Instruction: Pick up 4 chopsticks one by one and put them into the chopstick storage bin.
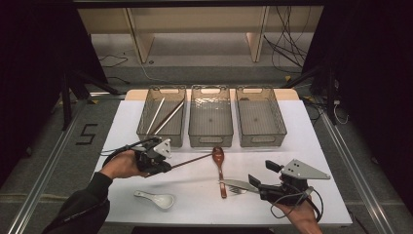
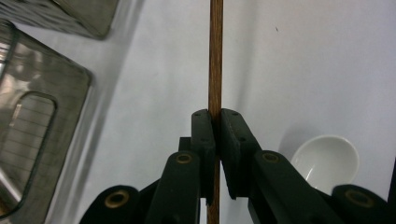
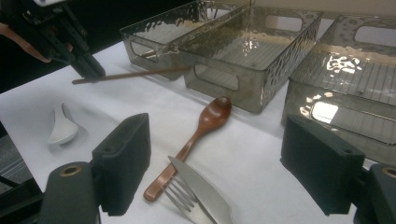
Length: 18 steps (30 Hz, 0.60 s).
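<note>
Nearest in the high view, the person's left forearm angles toward one o'clock; the left gripper point(image 1: 163, 165) grasps a brown chopstick point(image 1: 192, 160) pointing to three o'clock above the table point(image 1: 122, 126). Left gripper view: jaws clenched on the chopstick, running toward twelve o'clock. Right gripper view: right gripper point(image 3: 215, 168) stands released; chopstick at eleven o'clock.

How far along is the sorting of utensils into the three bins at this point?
Early. Two light chopsticks already lie in the left bin; the middle bin and right bin hold nothing. In hand: the left gripper is shut on a brown chopstick. Left on the table: wooden spoon, white ceramic spoon, knife and fork. The right gripper is open, holding nothing.
</note>
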Available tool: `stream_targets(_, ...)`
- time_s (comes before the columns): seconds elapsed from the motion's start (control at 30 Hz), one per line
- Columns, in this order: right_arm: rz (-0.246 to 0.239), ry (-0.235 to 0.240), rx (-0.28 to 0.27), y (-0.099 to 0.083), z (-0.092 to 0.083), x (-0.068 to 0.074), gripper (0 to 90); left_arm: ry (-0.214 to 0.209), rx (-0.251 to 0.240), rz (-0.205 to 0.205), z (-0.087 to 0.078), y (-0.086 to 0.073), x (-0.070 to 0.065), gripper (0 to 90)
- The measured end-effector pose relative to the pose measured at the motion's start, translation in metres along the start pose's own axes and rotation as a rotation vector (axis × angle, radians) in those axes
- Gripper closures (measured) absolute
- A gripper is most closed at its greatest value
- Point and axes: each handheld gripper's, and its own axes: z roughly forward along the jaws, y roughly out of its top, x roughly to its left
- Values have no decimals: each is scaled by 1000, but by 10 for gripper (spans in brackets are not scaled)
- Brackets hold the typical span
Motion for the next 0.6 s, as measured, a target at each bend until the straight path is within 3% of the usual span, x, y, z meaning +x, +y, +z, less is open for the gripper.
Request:
stream_targets(0.3, -1, -1, 1, 0, 0, 0, 251, 69, -47, -125, -8, 0, 10, 833)
stream_targets(0.6, -1, -1, 1, 0, 0, 0, 251, 121, -92, -220, -16, -1, 18, 833)
